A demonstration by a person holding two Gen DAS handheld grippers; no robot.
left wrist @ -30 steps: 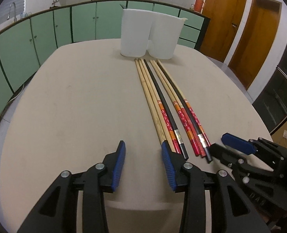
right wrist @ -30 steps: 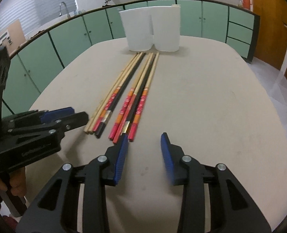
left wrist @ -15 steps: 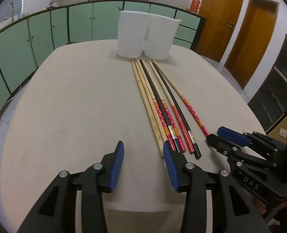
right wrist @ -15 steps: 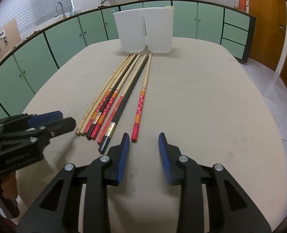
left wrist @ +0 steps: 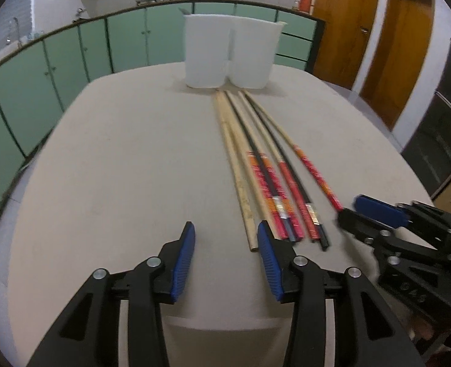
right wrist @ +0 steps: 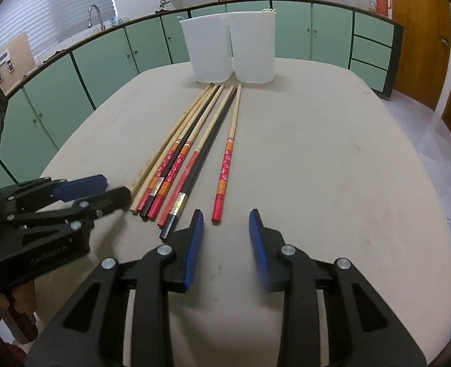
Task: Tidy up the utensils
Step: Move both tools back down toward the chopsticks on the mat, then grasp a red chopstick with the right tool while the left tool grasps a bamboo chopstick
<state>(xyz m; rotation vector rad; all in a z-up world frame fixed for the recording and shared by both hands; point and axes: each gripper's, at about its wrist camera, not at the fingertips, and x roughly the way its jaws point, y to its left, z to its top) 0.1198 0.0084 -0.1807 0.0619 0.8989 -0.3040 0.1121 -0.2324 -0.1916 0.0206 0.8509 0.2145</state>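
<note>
1. Dim, warm indoor light fills both wrist views; the beige table (right wrist: pixel 332 159) is evenly lit, without hard glare.
2. Daylight glows pale through the window blinds (right wrist: pixel 51 9) at upper left of the right view.
3. Soft shadows pool at the foot of the white containers (left wrist: pixel 228 52).
4. Fisheye distortion bows the green cabinets (left wrist: pixel 72 58) into an arc; black vignetting rounds every corner.
5. The left view is softer, its red-ended chopsticks (left wrist: pixel 274 183) smeared, while the right view is crisper at centre.
</note>
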